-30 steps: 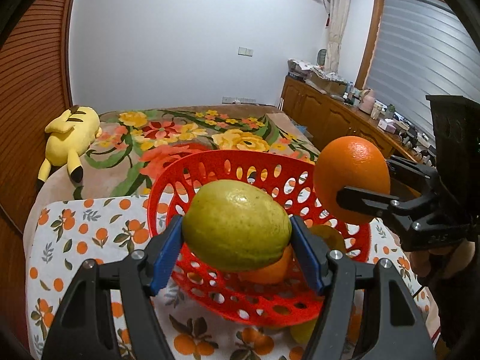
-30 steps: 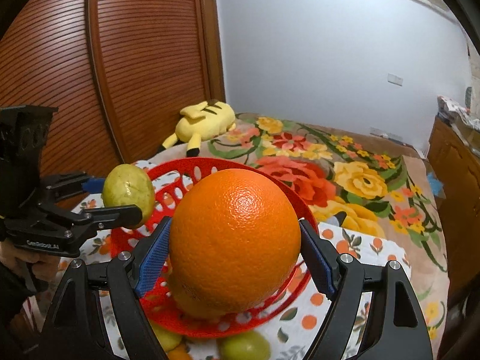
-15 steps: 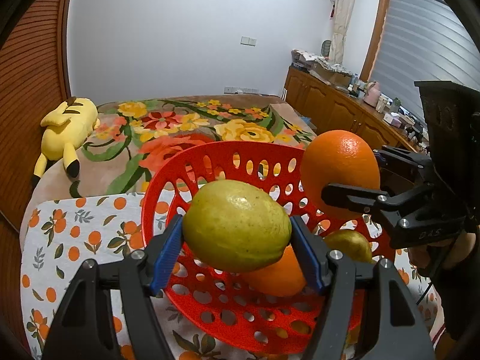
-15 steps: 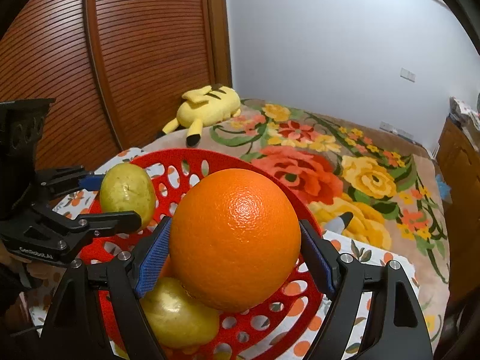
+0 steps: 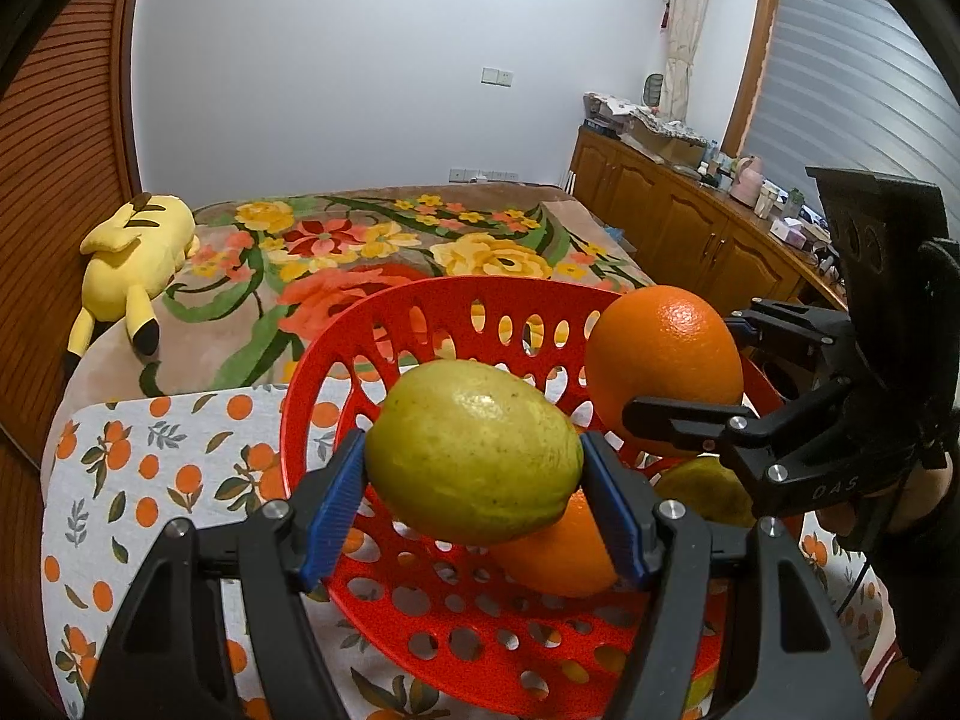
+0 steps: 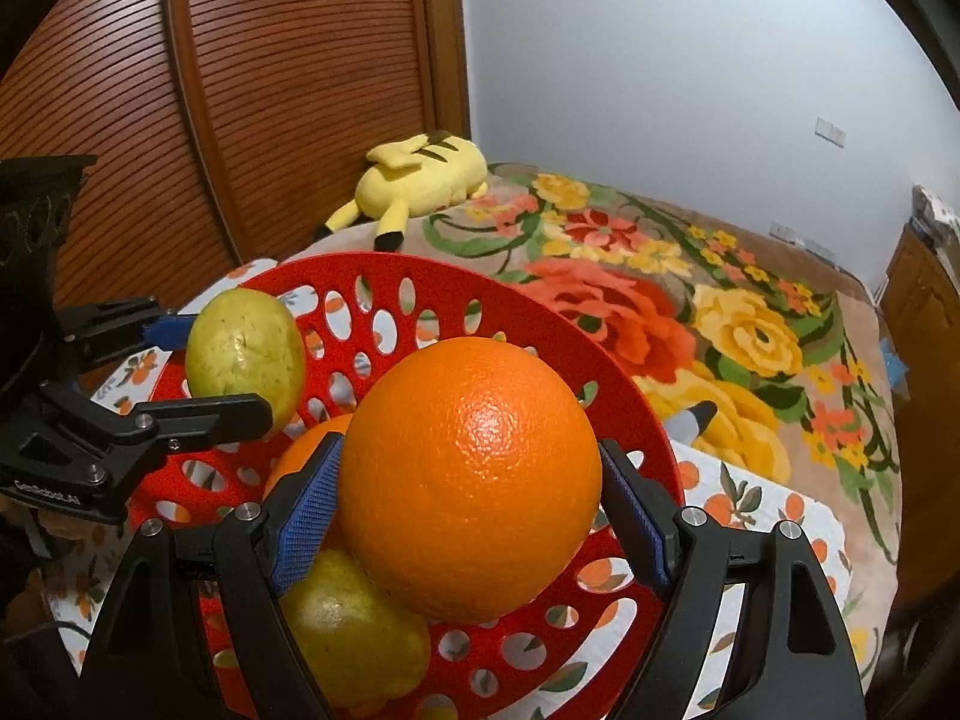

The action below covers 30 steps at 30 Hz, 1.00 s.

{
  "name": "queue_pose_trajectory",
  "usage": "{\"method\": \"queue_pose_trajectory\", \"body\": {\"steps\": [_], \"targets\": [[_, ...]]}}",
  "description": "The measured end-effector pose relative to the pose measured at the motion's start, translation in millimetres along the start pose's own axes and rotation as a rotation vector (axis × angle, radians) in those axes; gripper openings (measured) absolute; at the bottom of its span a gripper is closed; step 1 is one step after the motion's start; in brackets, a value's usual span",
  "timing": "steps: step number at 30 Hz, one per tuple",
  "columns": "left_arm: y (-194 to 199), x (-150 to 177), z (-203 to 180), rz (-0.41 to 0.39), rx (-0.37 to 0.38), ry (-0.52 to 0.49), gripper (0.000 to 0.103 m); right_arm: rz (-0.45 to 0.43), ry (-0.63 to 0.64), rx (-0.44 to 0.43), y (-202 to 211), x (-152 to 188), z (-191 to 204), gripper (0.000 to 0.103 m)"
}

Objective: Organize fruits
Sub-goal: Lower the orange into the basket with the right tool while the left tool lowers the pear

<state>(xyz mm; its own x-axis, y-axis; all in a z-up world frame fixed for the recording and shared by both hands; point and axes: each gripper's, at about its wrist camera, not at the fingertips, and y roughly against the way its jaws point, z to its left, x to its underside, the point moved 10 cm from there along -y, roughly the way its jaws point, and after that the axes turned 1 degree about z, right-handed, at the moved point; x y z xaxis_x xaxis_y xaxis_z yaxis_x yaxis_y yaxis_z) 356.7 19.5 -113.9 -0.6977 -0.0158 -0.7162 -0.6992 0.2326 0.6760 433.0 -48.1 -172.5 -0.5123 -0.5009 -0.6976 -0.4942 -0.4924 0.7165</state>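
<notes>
My left gripper pinches a green fruit, my right gripper an orange, both above the red basket. I should lower before releasing, near its centre.

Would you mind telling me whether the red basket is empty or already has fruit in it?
Not empty: the red basket already holds an orange and a yellow-green fruit.

Red basket (orange-print cloth)
</notes>
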Motion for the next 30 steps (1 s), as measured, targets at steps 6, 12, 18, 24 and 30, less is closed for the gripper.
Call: {"method": "queue_pose_trajectory", "body": {"steps": [6, 12, 18, 24, 30], "targets": [[-0.8, -0.3, 1.0, 0.002, -0.003, -0.003, 0.069, 0.017, -0.032, 0.008, 0.1, 3.3, -2.8, 0.084], [-1.6, -1.6, 3.2, 0.005, -0.009, -0.013, 0.069, 0.045, -0.015, 0.044, -1.4, 6.9, -2.5, 0.084], [-3.7, -3.3, 0.8, 0.013, -0.009, -0.018, 0.069, 0.053, -0.044, 0.055, -1.0, 8.7, -5.9, 0.084], [-8.3, -3.1, -5.8, 0.031, -0.016, -0.029, 0.07, -0.002, -0.059, 0.074, 13.2, -3.4, -8.5, 0.092], [-7.6, -3.9, -7.7, 0.024, -0.02, -0.026, 0.07, -0.027, -0.053, 0.084, 26.1, -4.0, -4.7, 0.092]]}}
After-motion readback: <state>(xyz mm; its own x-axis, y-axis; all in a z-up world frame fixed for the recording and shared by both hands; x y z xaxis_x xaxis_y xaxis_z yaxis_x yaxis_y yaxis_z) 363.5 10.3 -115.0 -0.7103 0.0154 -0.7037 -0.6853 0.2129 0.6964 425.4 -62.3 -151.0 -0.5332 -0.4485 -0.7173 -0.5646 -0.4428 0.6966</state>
